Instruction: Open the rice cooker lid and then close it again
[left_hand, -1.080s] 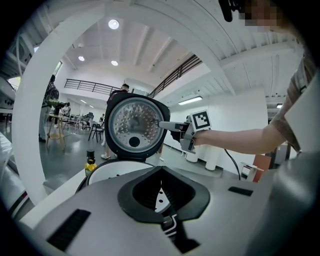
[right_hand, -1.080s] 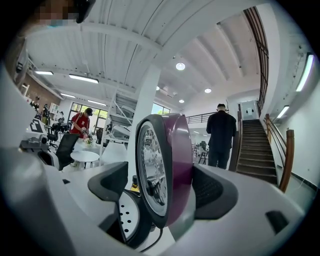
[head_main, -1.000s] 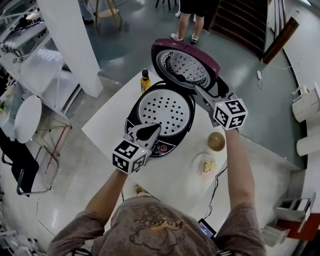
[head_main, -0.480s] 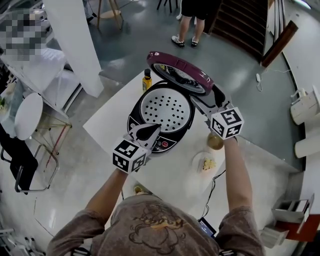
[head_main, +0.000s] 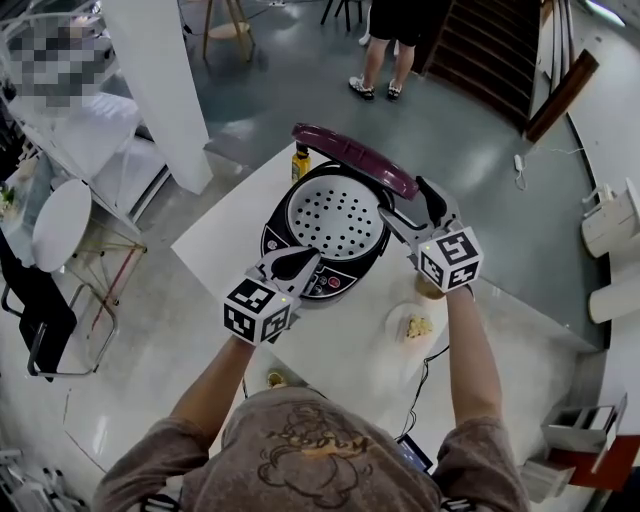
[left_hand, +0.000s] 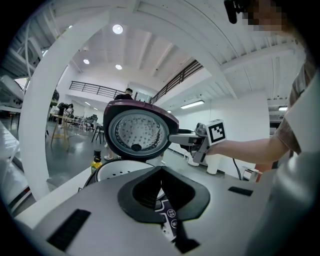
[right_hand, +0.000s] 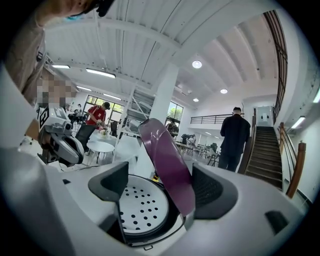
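Head view: rice cooker (head_main: 325, 240) mid-frame on the white worktop (head_main: 340, 345). Its maroon lid (head_main: 355, 158) is half-raised, so opening looks done and closing is left.
Left gripper view: left gripper (left_hand: 161, 182), low centre, jaws together, empty.
Right gripper view: right gripper (right_hand: 162, 190) jaws apart around the lid's edge, unclamped. Staircase (right_hand: 265, 150) at right, in a high open hall.

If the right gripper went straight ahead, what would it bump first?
Probably the purple lid. It stands half-open, edge-on between the open jaws of the right gripper, though depth is hard to judge.
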